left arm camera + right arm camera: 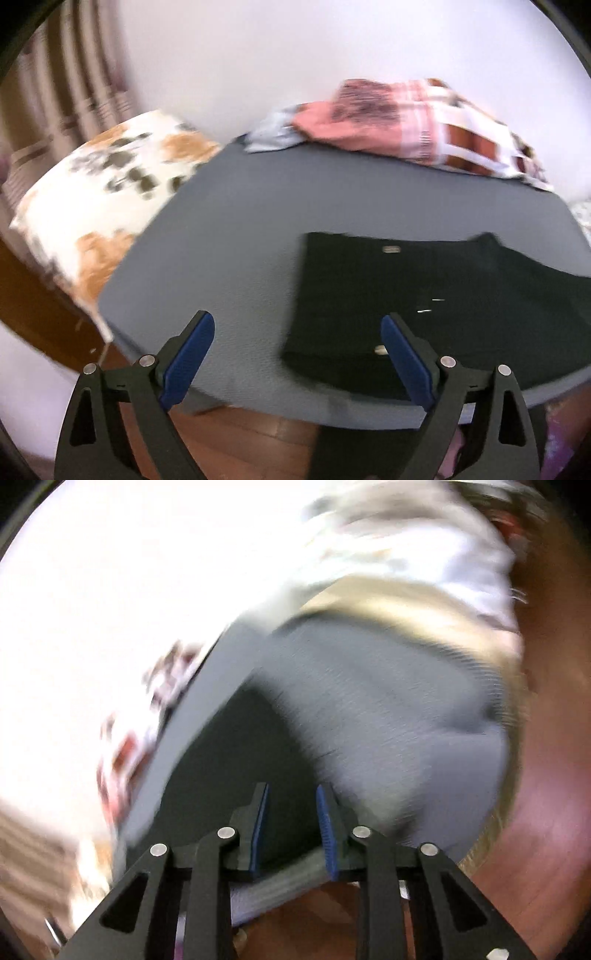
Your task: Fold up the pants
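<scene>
Black pants [424,295] lie folded flat on a grey mat [229,229] to the right of centre in the left wrist view. My left gripper [297,332] is wide open and empty, held above the mat's near edge; its right finger overlaps the pants' near left corner. In the blurred right wrist view the pants [236,760] show as a dark wedge on the grey mat [388,709]. My right gripper [291,797] hangs over their near edge with the jaws narrowly apart and nothing between them.
A white pillow with orange and dark patches [107,199] lies off the mat's left edge. A pile of pink and patterned clothes [406,122] sits at the mat's far edge. Wooden floor [251,439] shows below the near edge.
</scene>
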